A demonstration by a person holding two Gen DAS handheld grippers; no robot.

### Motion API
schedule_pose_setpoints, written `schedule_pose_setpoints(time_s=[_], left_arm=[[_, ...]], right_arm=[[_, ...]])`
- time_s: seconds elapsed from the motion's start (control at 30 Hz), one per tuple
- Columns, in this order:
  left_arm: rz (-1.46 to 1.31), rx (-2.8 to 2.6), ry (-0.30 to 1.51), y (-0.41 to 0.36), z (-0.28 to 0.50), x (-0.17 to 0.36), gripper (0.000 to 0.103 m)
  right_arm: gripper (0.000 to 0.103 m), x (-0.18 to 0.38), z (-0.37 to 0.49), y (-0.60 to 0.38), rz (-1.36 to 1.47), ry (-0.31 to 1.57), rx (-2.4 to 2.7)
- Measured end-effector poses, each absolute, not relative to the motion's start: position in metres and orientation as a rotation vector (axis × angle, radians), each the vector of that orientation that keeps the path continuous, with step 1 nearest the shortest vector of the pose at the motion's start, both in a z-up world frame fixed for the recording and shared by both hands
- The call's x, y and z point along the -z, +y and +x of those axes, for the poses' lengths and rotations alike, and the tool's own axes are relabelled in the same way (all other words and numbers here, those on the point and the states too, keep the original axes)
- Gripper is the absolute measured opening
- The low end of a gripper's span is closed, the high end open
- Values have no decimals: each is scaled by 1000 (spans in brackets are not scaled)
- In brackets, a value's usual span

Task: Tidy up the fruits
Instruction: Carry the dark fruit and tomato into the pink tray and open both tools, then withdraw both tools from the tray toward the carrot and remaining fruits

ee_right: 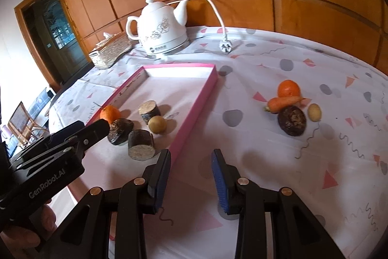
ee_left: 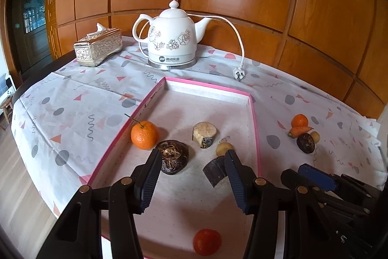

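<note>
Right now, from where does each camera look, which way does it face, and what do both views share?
Left wrist: sits above the near end of the pink tray, faces the kettle; its open left tongs show, and the right tongs at the right edge.
Right wrist: sits over the tablecloth right of the tray, faces the kettle; its open right tongs show, and the left tongs at left.
Shared: tray, kettle, carrot.

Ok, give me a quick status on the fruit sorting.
Left gripper open over the tray, right gripper open, both empty. Orange, carrot and two more pieces still on the cloth. Nothing in the way.
</note>
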State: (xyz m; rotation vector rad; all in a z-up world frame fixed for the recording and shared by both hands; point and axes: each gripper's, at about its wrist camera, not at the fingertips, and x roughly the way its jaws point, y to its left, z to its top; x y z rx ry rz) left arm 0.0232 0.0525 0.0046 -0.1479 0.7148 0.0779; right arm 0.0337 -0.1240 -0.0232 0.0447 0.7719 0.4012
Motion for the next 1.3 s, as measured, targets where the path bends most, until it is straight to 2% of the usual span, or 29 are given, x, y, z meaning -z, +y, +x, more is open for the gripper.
schedule_pose_setpoints(time_s=[1.3], left_arm=[[19, 119, 753, -38, 41, -2, 58]], right_arm=[[37, 33, 55, -242, 178, 761, -100]])
